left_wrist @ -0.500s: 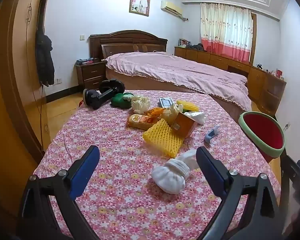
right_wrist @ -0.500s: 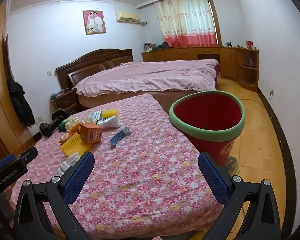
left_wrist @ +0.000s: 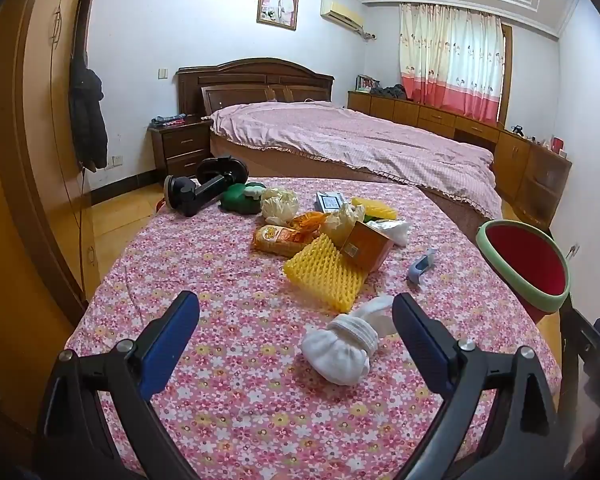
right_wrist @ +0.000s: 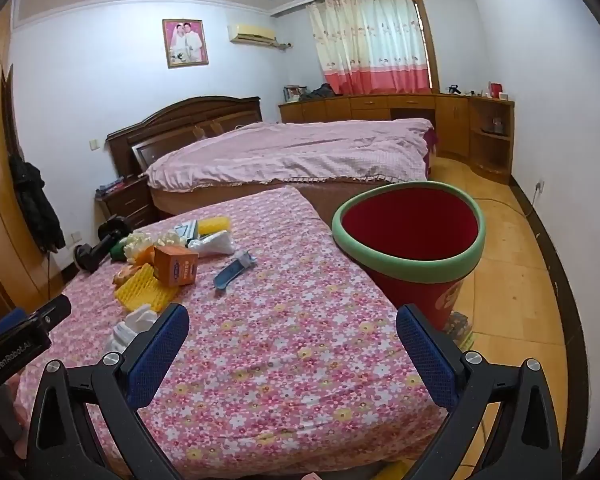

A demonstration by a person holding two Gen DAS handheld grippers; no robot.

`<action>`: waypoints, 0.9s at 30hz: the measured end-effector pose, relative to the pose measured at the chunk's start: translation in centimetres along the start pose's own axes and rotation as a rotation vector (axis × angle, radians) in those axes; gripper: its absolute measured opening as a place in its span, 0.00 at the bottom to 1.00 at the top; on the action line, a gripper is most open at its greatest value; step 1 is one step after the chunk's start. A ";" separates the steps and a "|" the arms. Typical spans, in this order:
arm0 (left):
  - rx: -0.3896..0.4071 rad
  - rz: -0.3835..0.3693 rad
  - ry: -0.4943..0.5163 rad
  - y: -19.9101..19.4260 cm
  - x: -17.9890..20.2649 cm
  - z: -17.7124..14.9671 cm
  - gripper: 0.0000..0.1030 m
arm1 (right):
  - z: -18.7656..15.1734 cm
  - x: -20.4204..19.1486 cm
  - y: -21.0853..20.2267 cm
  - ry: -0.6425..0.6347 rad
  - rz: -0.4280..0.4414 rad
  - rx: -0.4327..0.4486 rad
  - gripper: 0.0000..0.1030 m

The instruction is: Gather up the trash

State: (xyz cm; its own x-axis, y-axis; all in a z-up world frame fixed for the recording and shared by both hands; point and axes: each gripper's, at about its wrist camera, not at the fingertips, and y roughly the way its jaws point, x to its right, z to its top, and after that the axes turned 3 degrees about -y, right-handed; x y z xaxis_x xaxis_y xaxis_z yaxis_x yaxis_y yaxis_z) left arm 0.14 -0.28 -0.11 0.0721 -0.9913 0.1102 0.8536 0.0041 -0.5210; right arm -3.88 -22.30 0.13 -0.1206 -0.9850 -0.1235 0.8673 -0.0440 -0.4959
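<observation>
Bedroom, trash spread across a surface (left_wrist: 228,360) draped in pink floral cloth. Left tongs (left_wrist: 296,340) spread wide and empty, hovering low over the near edge, white balled sock (left_wrist: 340,348) lying between the blue pads (left_wrist: 168,344) but untouched. Just beyond: yellow foam fruit netting (left_wrist: 324,276), orange carton (left_wrist: 366,246) leaning against it, orange snack wrapper (left_wrist: 278,238), crumpled pale paper (left_wrist: 279,206), a second yellow netting piece (left_wrist: 374,208) farther back. Blue plastic piece (left_wrist: 420,266) lying apart to the right, identity hard to make out. Right tongs (right_wrist: 292,348) likewise released, holding nothing, poised over bare cloth near the surface's right edge. Red bin with green rim (right_wrist: 410,236) standing on the floor just beside that edge, seemingly empty. Black handheld device (left_wrist: 204,192) and green object (left_wrist: 240,200) at the far left corner. Bed (left_wrist: 352,144) with pink cover behind.
</observation>
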 end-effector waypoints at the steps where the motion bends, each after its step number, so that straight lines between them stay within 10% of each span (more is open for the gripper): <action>1: 0.000 0.000 -0.001 0.0 0.0 0.0 0.94 | 0.0 0.1 -0.2 0.000 -0.002 -0.002 1.00; 27: 0.000 -0.002 -0.002 0.1 0.0 -0.2 0.94 | 0.1 -0.1 -0.2 -0.007 -0.004 0.000 1.00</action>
State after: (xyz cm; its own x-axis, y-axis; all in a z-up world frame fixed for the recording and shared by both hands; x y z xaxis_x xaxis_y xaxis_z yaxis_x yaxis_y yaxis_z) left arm 0.17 -0.29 -0.31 0.0716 -0.9911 0.1124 0.8539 0.0026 -0.5204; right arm -3.98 -22.23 0.35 -0.1209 -0.9860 -0.1150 0.8666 -0.0483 -0.4967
